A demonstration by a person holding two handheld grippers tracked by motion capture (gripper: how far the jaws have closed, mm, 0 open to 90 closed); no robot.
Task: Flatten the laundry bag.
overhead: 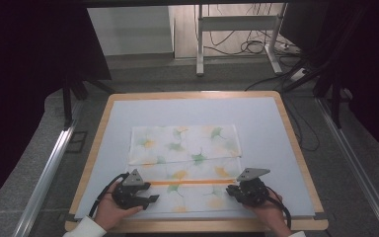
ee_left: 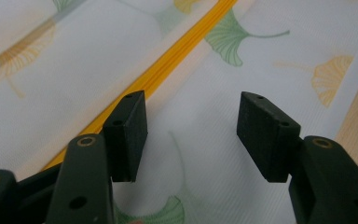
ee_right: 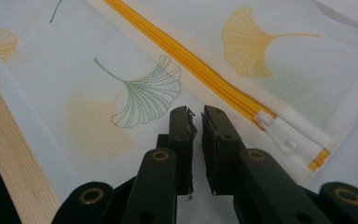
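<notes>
White mesh printed with ginkgo leaves, the laundry bag (overhead: 185, 173) lies flat on the desk (overhead: 296, 143), near its front edge, an orange zipper (overhead: 192, 182) running across it. At its left end the left hand-held gripper (overhead: 153, 199) hovers with jaws spread wide, nothing between them, the zipper just beside one pad in the left gripper view. At the right end the right hand-held gripper (overhead: 233, 189) sits by the zipper's white pull (ee_right: 279, 135), its jaws nearly together with a narrow gap; whether they pinch the mesh I cannot tell.
</notes>
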